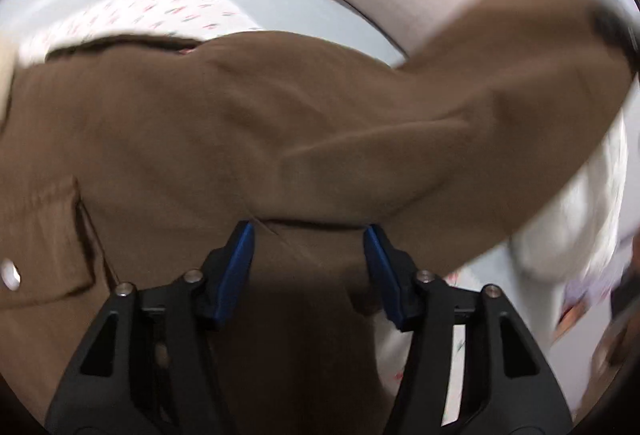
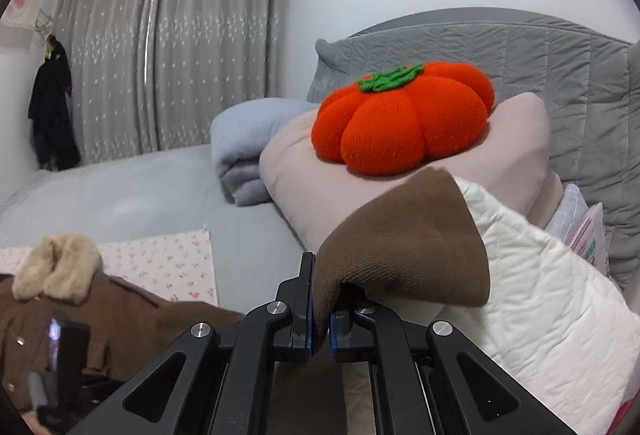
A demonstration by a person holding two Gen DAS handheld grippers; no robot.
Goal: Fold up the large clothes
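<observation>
Right gripper (image 2: 320,309) is pressed together on a fold of the brown coat (image 1: 240,123), pinching the cloth between its blue pads; the pinched end of the coat (image 2: 404,247) stands up in a hump just in front of the pink pillow (image 2: 516,139). Left gripper (image 1: 309,235) is spread wide, its two blue pads (image 1: 240,263) apart with coat cloth lying between and under them; they are not clamped on it. The coat lies spread over the flowered cloth (image 2: 168,263) on the grey bed (image 2: 120,191), with its pale fur collar (image 2: 56,267) well away from the pillow and one sleeve reaching up toward it. On top of the pillow sits an orange pumpkin cushion (image 2: 400,123) with a green stalk. A folded light blue blanket (image 2: 248,151) touches the pillow's far side, and a white quilted garment (image 2: 552,299) lies against its near side. Grey curtains (image 2: 172,47) hang well behind the pillow.
</observation>
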